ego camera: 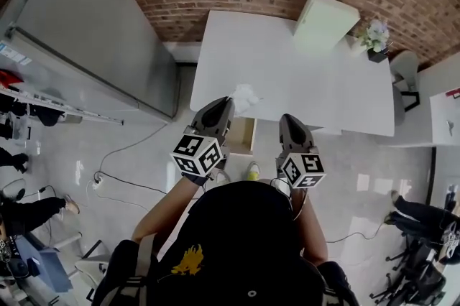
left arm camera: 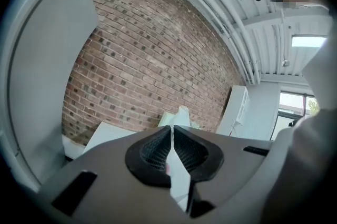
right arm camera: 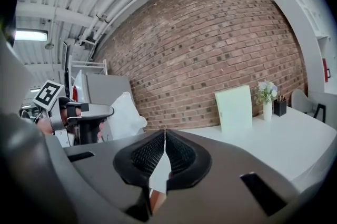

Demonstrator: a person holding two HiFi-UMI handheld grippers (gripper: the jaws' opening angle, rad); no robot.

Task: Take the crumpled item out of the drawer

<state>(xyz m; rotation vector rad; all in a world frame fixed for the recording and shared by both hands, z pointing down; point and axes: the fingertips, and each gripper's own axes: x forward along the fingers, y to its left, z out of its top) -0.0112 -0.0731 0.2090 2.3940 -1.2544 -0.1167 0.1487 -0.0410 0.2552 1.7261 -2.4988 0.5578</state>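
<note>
Here, seen from above, a person stands at the near edge of a white table (ego camera: 287, 75) set against a brick wall, holding a two-jaw gripper in each hand. The left gripper (ego camera: 224, 105) reaches over the table's near edge. Its jaws are pinched tight on a white crumpled item (ego camera: 246, 98), which bulges out past the tips over the tabletop. Whether it touches the top cannot be told.

Under that same table edge, an open drawer (ego camera: 241, 136) with a pale wooden inside juts toward the person. The item sits above and beyond it, out of the drawer. The right gripper (ego camera: 289, 122) hovers at the table's edge just to the right of the drawer, its jaws pressed together with nothing between them.

The item looks like thin paper or tissue. It is probably very light, soft and easily squashed, unlikely to slip from ribbed pads but liable to tear if tugged. A pinch on a thick fold near its middle should hold better than one on a loose corner, and one gripper seems enough to carry it.
</note>
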